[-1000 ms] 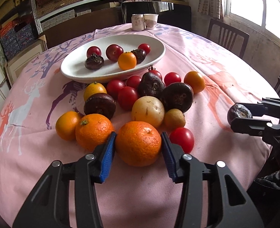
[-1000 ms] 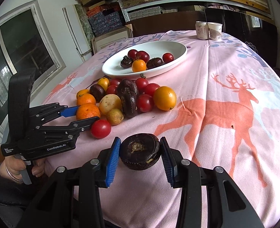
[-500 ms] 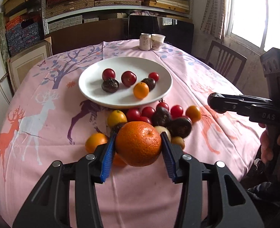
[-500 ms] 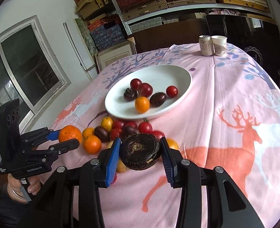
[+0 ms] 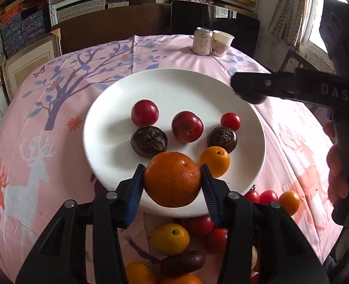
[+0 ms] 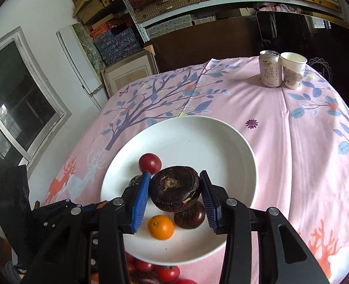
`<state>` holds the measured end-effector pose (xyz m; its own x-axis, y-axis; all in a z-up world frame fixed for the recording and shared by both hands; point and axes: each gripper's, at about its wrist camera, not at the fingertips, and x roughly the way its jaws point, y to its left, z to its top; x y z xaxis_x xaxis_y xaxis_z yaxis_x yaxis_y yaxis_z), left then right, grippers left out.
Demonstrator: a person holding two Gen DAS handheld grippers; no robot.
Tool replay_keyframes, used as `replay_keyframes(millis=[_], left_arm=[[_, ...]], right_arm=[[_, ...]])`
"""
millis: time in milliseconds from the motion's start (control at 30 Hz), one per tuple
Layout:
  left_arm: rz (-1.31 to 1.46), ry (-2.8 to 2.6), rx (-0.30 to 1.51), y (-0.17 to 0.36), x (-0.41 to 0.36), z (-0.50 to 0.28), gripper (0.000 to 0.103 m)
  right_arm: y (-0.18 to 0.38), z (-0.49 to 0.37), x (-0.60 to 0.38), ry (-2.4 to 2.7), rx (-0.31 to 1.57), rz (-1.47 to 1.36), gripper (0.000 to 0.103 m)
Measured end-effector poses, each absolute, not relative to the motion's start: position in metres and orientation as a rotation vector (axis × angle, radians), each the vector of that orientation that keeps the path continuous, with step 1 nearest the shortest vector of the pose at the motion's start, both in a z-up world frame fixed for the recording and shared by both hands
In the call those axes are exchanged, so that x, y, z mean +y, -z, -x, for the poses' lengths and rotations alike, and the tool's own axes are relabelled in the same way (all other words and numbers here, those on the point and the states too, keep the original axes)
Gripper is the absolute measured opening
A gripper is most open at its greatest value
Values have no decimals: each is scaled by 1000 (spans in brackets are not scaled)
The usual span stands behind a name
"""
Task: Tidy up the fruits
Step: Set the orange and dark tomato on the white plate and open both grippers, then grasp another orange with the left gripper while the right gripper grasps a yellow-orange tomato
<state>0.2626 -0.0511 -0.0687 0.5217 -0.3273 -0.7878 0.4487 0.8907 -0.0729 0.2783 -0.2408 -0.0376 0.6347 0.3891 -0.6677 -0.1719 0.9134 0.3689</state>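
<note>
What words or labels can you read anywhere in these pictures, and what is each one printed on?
"DAS": white letters on the side of the right gripper, seen from the left wrist view.
Drink can: vertical Chinese characters, too blurred to read reliably.
Paper cup: printed pattern only, no words readable.
Nothing else readable.

One white plate (image 5: pixel 103 127) is seen at the centre of the frame, and six fruits are counted on it: two red plums (image 5: pixel 144 116), two dark brown fruits (image 5: pixel 149 141), one small red tomato (image 5: pixel 230 121) and one small orange (image 5: pixel 214 161). Two more fruits are held, one large orange (image 5: pixel 172 179) in the left gripper (image 5: pixel 172 182) and one dark round fruit (image 6: pixel 174 190) in the right gripper (image 6: pixel 175 189). One can (image 5: pixel 202 41) and one paper cup (image 5: pixel 222 43) are seen at the upper right, while the loose fruits (image 5: pixel 170 237) at the lower edge are too hidden to be counted.
</note>
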Motion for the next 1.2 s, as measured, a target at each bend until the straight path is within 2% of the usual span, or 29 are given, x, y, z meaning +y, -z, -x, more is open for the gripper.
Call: replay_keyframes(millis=[67,367,433,633,667,767,800,933,1033,1067,1133,1167,1200], left_arm=[[-138,445,898,69,-50,-264,73],[-167,473,807,41,-24,-202,77],[-202,488,803,43,-19,-177,79],[-274,507,807,70,-9,-123,79],[-274,503,810,75,-9,-121,75],[-261,504,836,86,-11,-125,53],[-266,490,837,89,-12,-127,51],[-288,466,819,94,-15,-130,51],[-292,460,812,99,-17,-131,63],[-317,441,802,100,-21,-129,72],[-369,431,796,104,-29,-126,72],[-385,434,797,105,-31,-125,60],[-388,424,793,105,-31,-125,53]], right_arm=[[42,-289,-239,-302,836,-274,45],[38,-230,-247,-297,797,-269,47],[38,-203,-252,-301,783,-264,50],[55,-127,-266,-299,768,-271,51],[58,-118,-267,-298,767,-280,51],[69,-99,-268,-299,784,-299,51],[72,-95,-268,-298,790,-302,51],[80,-83,-268,-281,807,-295,51],[83,-79,-272,-272,815,-291,51],[85,-77,-274,-266,815,-286,51],[87,-76,-275,-260,818,-272,51],[89,-76,-274,-255,822,-263,51],[90,-77,-274,-248,825,-258,51]])
